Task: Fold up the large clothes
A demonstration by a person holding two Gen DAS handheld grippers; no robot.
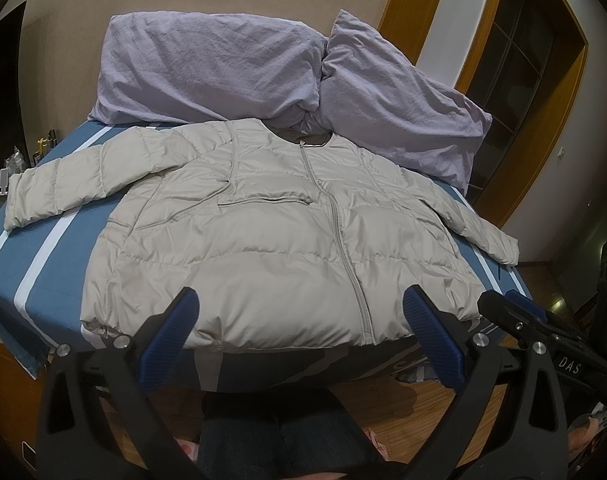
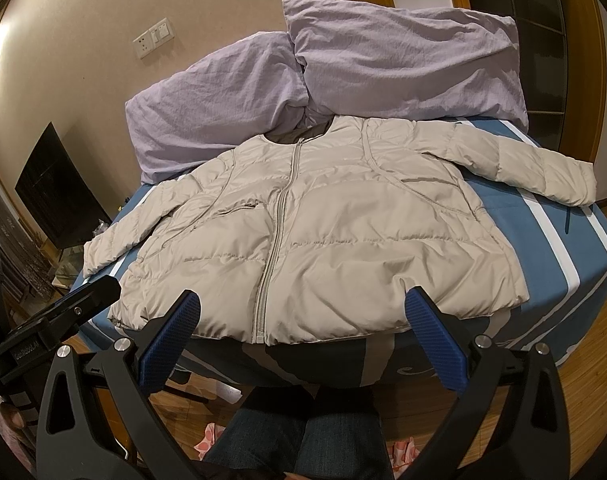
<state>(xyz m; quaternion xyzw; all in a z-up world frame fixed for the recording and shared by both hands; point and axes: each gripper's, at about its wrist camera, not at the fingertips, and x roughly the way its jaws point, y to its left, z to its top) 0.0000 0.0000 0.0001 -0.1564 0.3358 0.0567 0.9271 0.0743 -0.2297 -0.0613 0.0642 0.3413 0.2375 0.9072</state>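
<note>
Left hand-held gripper hangs spread, empty; ahead, the beige puffer jacket lies flat on the bed, collar away, hem nearest. "DAS" marks the right hand-held gripper beside it.

Right hand-held gripper, spread, faces the jacket's hem.

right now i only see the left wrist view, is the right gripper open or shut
Observer: Open. The right gripper has its fingers wide apart and holds nothing.
Operator: the jacket hem corner on the right is hidden behind that gripper, where is it
Observer: The hem corner lies on the bed, well inside its right edge.
</note>
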